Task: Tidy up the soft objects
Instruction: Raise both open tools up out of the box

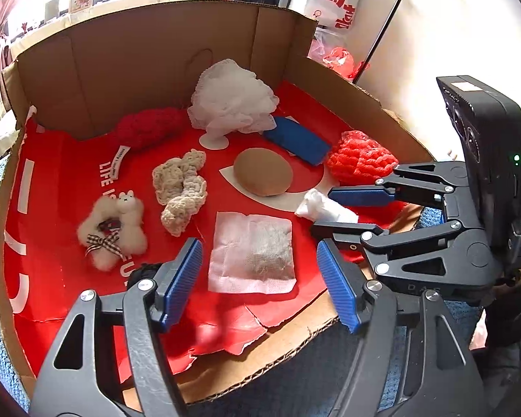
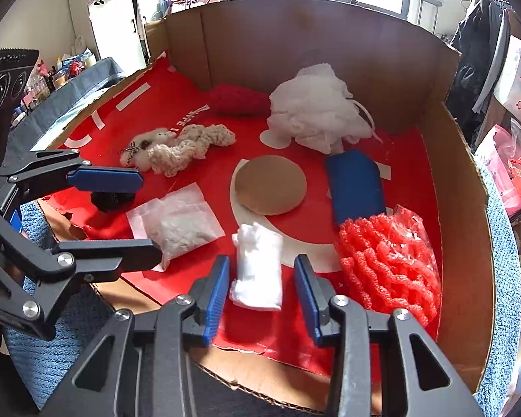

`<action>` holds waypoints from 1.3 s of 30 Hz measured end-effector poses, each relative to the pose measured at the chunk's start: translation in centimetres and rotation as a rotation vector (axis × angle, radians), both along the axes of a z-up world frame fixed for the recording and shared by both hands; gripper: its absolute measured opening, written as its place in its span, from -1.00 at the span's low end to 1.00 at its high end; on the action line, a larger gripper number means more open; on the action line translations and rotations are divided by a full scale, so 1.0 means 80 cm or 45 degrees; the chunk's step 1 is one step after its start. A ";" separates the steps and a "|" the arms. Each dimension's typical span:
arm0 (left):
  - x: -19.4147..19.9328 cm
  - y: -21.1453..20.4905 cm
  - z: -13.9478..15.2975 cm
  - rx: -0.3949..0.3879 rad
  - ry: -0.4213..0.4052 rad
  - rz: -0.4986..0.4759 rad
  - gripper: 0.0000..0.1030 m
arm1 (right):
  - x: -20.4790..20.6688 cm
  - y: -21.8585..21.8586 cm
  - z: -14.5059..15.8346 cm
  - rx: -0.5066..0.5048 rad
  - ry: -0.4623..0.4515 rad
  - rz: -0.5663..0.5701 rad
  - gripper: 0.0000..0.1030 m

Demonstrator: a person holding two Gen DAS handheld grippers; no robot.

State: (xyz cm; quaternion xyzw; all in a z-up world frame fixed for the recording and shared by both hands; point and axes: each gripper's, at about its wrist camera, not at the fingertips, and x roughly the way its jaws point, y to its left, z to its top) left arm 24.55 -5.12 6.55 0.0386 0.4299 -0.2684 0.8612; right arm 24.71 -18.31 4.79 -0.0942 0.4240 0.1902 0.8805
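Note:
Several soft things lie on the red liner of a cardboard box [image 1: 139,59]. My left gripper [image 1: 260,246] stands open over a flat white sachet [image 1: 253,253], its pads clear of it; in the right wrist view the left gripper [image 2: 149,219] straddles the sachet [image 2: 177,222]. My right gripper [image 2: 260,260] is open around a small white wad [image 2: 257,271], with gaps on both sides. A tan round puff [image 2: 270,184], a blue pad [image 2: 356,186] and a red foam net [image 2: 389,264] lie close by.
A white mesh pouf [image 1: 231,100] and a red knitted piece [image 1: 146,130] sit by the back wall. A cream crochet piece [image 1: 180,187] and a plush llama ring [image 1: 113,229] lie left. A black item [image 2: 111,199] hides under the left finger. Box walls rise behind and right.

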 end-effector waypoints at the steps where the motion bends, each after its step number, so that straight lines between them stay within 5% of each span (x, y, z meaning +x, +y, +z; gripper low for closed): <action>1: 0.000 0.001 0.000 0.002 -0.003 0.000 0.30 | 0.000 0.002 0.000 -0.002 0.000 0.008 -0.27; 13: -0.040 0.009 0.026 -0.027 -0.093 0.007 0.31 | -0.027 0.001 0.022 0.022 -0.075 -0.021 -0.06; 22: -0.090 0.032 0.055 -0.064 -0.298 0.181 0.54 | -0.075 -0.012 0.069 0.102 -0.295 -0.129 0.74; 24: -0.096 0.036 0.058 -0.056 -0.343 0.229 0.82 | -0.080 -0.016 0.075 0.123 -0.339 -0.163 0.95; 32: -0.095 0.046 0.064 -0.028 -0.535 0.467 0.89 | -0.072 -0.021 0.068 0.097 -0.495 -0.295 1.00; 39: -0.065 0.038 0.048 0.002 -0.594 0.498 0.89 | -0.049 -0.031 0.046 0.108 -0.510 -0.365 1.00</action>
